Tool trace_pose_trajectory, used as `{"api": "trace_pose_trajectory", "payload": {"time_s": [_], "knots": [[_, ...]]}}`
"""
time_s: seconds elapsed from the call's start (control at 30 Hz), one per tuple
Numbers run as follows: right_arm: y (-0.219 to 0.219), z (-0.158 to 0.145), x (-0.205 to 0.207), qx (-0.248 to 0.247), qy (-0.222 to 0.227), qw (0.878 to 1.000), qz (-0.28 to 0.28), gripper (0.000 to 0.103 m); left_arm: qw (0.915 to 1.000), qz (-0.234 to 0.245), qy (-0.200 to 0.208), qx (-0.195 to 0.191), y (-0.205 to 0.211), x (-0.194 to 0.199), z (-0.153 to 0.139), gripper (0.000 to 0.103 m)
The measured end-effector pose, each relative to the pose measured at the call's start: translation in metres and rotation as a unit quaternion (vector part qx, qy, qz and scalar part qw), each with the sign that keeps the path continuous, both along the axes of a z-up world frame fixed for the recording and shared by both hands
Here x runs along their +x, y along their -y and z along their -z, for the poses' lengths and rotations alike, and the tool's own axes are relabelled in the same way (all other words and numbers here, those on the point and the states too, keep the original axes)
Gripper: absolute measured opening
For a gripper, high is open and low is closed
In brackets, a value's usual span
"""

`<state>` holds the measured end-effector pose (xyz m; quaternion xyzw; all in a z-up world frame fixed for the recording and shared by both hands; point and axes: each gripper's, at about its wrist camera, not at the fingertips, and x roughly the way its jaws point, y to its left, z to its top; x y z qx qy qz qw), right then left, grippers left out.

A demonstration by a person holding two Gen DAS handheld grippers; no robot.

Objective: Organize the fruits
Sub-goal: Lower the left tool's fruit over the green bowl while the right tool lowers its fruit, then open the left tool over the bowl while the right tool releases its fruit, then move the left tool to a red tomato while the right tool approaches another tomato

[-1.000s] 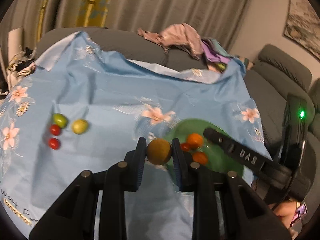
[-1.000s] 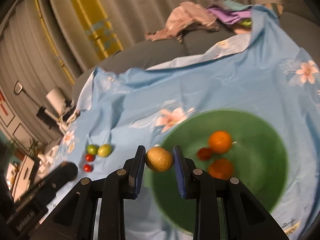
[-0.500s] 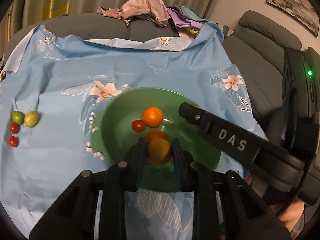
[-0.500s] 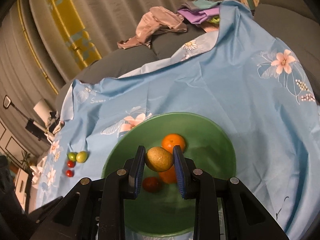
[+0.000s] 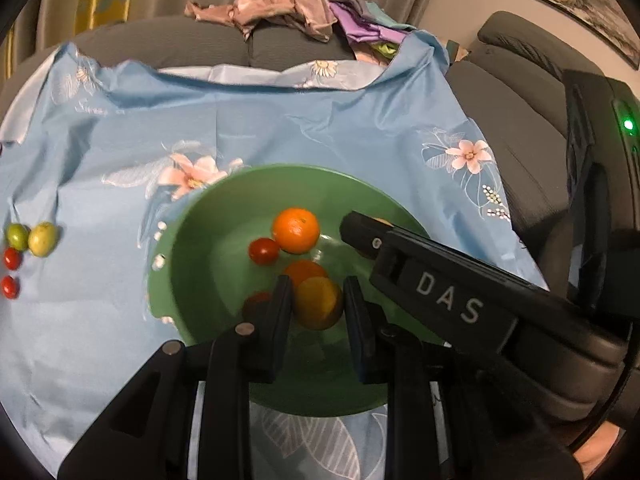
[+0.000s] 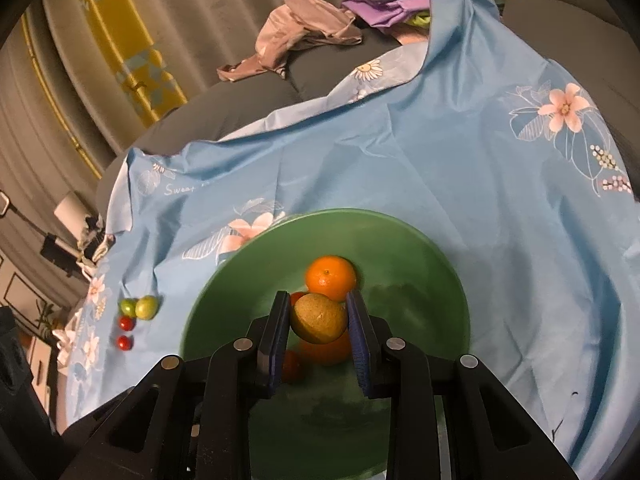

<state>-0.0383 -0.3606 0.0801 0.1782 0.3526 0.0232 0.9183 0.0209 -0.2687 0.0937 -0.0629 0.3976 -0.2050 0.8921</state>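
A green bowl [image 5: 192, 248] [image 6: 432, 264] sits on a blue flowered cloth. It holds an orange [image 5: 296, 230] [image 6: 330, 278], a second orange [image 5: 304, 272], and small red tomatoes [image 5: 263, 251]. My left gripper [image 5: 318, 304] is shut on a brownish-yellow fruit [image 5: 319, 307] held over the bowl. My right gripper [image 6: 318, 320] is shut on a yellow-brown fruit [image 6: 318, 318], also over the bowl. The right gripper's body [image 5: 452, 300] reaches in from the right in the left wrist view. Two green fruits [image 5: 32, 237] [image 6: 140, 307] and two red tomatoes [image 5: 10, 272] [image 6: 125, 332] lie on the cloth at left.
The cloth [image 5: 280, 128] covers a grey sofa [image 5: 516, 128]. A pile of clothes [image 5: 288, 12] [image 6: 312, 36] lies on the sofa back behind it. Curtains hang behind.
Both grippers have moved right from the cloth's edge to over the bowl and lower toward it, each still holding its fruit.
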Motion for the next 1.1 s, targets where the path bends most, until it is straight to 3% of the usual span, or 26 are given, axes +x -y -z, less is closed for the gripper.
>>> {"api": "trace_pose_trajectory", "payload": {"time_s": [0.17,0.23,0.27,0.33,0.53,0.7,0.87,0.97,1.03,1.1], "knots": [[0.002,0.001,0.002,-0.004,-0.010,1.000,0.014,0.030,1.0000,-0.006,-0.007,0.000,-0.003,0.004,0.001,0.027],[0.001,0.000,0.002,-0.002,-0.009,1.000,0.016,0.032,1.0000,-0.002,-0.003,-0.001,-0.004,0.003,-0.002,0.037],[0.000,-0.002,0.003,-0.005,-0.007,1.000,0.018,0.034,1.0000,-0.002,0.000,-0.003,-0.007,0.001,-0.004,0.041],[-0.004,-0.003,0.003,-0.011,-0.003,1.000,0.020,0.053,0.9999,-0.004,0.007,-0.006,-0.014,-0.003,-0.008,0.055],[-0.018,-0.012,0.004,-0.014,0.020,0.999,0.022,0.054,0.9989,-0.040,0.023,-0.009,-0.063,-0.011,-0.025,0.059],[-0.052,-0.019,0.007,-0.027,0.040,0.999,-0.021,0.054,0.9937,-0.108,0.029,0.000,-0.140,-0.014,-0.032,0.059],[-0.092,-0.022,0.010,-0.018,0.055,0.995,-0.080,0.054,0.9838,-0.178,0.005,0.017,-0.213,0.001,-0.018,0.058],[-0.115,-0.020,0.012,-0.002,0.058,0.992,-0.113,0.054,0.9766,-0.213,-0.031,-0.011,-0.252,0.011,0.006,0.054],[-0.131,-0.015,0.015,0.006,0.054,0.990,-0.132,0.054,0.9733,-0.215,-0.071,-0.039,-0.272,0.019,0.021,0.042],[-0.146,-0.008,0.019,0.013,0.043,0.987,-0.154,0.054,0.9699,-0.226,-0.082,-0.041,-0.282,0.024,0.024,0.042]]}}
